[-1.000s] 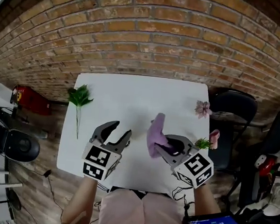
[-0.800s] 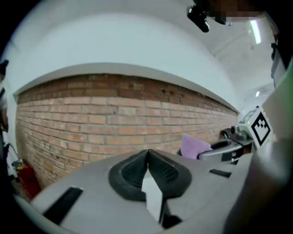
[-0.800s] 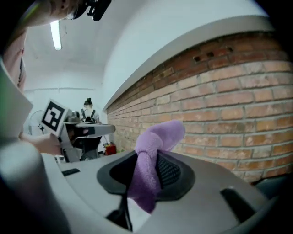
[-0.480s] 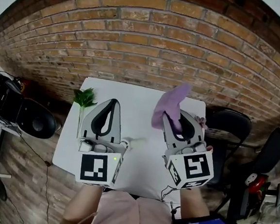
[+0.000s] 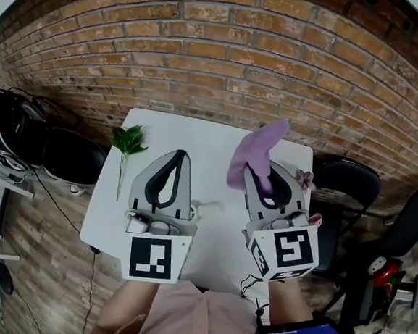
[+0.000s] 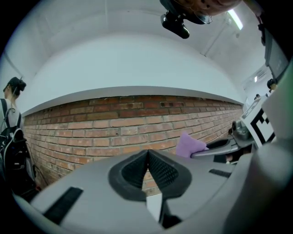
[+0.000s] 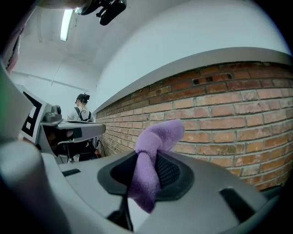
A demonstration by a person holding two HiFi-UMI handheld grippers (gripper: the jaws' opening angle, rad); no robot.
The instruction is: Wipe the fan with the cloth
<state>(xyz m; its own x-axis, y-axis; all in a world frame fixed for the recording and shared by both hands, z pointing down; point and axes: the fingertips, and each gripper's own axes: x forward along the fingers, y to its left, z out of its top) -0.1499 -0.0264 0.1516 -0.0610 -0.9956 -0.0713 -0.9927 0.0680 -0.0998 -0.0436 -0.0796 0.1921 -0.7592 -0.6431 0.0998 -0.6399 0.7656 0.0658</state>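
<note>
- Since a second ago both grippers have swung up from pointing down at the tabletop to pointing level at the wall. The left gripper (image 5: 179, 155), whose jaws then stood apart, now has them pressed together with nothing between them.
- Its own view shows the black ribbed pads (image 6: 162, 170) meeting along one seam, with only brickwork beyond.
- The right gripper (image 5: 258, 176) is clamped on the soft purple fleece cloth (image 5: 257, 154), pinched near its middle above the table.
- In the head view the cloth's long axis runs from those jaws towards the upper right of the frame, its free end pointing at the red brick wall (image 5: 225, 62).
- The right gripper view shows the cloth (image 7: 153, 137) nearly upright. A rounded lump curls up and to the right above the jaws, and a narrow tail hangs below them; the head view hides that tail.
- The left gripper view catches the cloth's tip (image 6: 190, 144) from the side at centre right, sticking out past the right gripper's grey finger.
- Only the right gripper view shows a person with a backpack (image 7: 82, 109), at centre left.
- Only the head view shows the white square table (image 5: 214, 152). A green leafy sprig (image 5: 127, 141) lies at its left edge and a pink artificial flower (image 5: 306, 180) sits just beside the right gripper.
- A black chair (image 5: 349, 182) stands to the right of the table.
</note>
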